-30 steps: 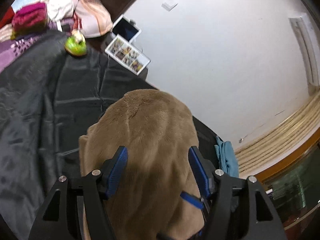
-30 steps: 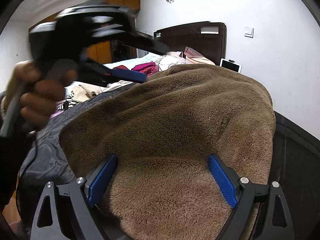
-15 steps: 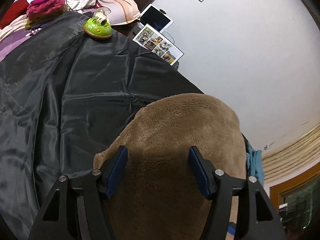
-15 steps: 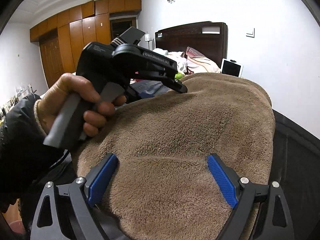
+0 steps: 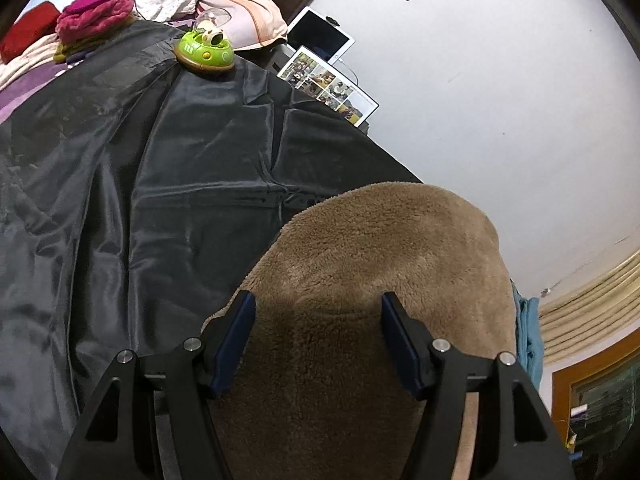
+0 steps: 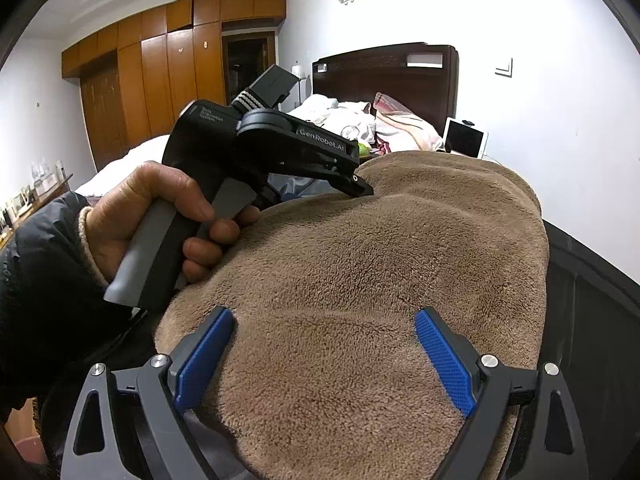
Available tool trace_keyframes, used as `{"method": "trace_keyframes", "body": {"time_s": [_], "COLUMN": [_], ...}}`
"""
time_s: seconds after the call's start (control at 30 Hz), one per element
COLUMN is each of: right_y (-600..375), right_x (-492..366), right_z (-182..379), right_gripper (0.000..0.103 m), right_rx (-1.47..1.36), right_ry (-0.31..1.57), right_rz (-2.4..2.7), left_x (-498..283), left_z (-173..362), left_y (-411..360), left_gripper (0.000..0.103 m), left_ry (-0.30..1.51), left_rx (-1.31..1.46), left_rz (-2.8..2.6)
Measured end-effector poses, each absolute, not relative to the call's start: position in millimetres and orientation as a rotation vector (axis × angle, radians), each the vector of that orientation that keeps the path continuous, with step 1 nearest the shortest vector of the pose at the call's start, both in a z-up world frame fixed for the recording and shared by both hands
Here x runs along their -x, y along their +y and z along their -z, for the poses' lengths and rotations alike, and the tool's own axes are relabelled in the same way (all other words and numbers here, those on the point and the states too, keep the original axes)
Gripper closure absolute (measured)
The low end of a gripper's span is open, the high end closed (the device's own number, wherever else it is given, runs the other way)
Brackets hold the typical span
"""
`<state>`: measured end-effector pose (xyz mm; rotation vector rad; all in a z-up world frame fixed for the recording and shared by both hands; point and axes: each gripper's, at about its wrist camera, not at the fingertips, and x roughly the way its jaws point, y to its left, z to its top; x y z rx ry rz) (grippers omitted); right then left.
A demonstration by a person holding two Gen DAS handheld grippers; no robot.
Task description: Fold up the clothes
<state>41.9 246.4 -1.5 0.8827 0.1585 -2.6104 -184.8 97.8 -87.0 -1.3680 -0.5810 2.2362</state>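
1. Your left gripper (image 5: 316,312): tilted downward, jaws apart, blue pads (image 5: 236,332) spread.
2. Your right gripper (image 6: 324,336): jaws spread wide.
3. Your left hand (image 6: 160,216) grips the left handle.

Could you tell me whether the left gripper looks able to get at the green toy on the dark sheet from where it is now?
Probably yes. The left gripper, jaws open, sits over the brown fleece garment; between it and the green toy lies only bare dark sheet. The toy looks far off, so a long reach forward seems needed.

plain tan fleece garment (image 5: 384,264) on a glossy black sheet (image 5: 160,184); green toy (image 5: 204,52); magenta clothes (image 5: 96,16).
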Motion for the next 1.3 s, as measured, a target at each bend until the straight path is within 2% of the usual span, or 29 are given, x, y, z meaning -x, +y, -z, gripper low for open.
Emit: {"method": "trace_keyframes", "body": {"time_s": [0.2, 0.3, 0.5, 0.63, 0.7, 0.8, 0.93, 1.1, 1.23, 1.3], "right_y": [247.6, 247.8, 249.8, 250.6, 250.9, 252.2, 260.0, 301.7, 329.6, 328.0], "right_x": [-40.8, -40.9, -38.5, -40.4, -40.7, -41.7, -50.2, -56.4, -48.5, -43.3], "right_z": [2.2, 2.3, 2.1, 2.3, 2.4, 2.1, -7.3, -28.2, -22.1, -13.6], "right_gripper": [0.007, 0.007, 0.007, 0.007, 0.007, 0.007, 0.007, 0.007, 0.007, 0.007], "right_rx": [-0.882, -0.881, -0.88, -0.881, -0.881, -0.878, -0.846, -0.809, -0.872, -0.928], "right_ry": [0.138, 0.134, 0.126, 0.126, 0.126, 0.128, 0.112, -0.068, -0.165, -0.135], "right_rz": [2.609, 2.609, 2.608, 2.608, 2.608, 2.607, 2.608, 2.7, 2.752, 2.718], "left_x": [155.6, 133.7, 112.1, 112.6, 112.2, 116.2, 112.5, 113.4, 114.3, 114.0], "left_z": [54.4, 44.5, 57.0, 68.7, 74.5, 93.7, 94.2, 96.1, 96.5, 96.7], "left_y": [83.3, 90.0, 103.6, 101.6, 101.1, 94.6, 91.3, 87.5, 86.1, 85.6], "left_gripper": [0.032, 0.027, 0.027, 0.023, 0.015, 0.009, 0.009, 0.009, 0.008, 0.008], "left_ry": [-0.623, -0.535, -0.39, -0.406, -0.397, -0.49, -0.507, -0.531, -0.531, -0.532], "left_rx": [1.302, 1.284, 1.315, 1.32, 1.326, 1.369, 1.353, 1.365, 1.363, 1.359], "left_rz": [-2.256, -2.264, -2.327, -2.344, -2.357, -2.31, -2.323, -2.299, -2.295, -2.295]}}
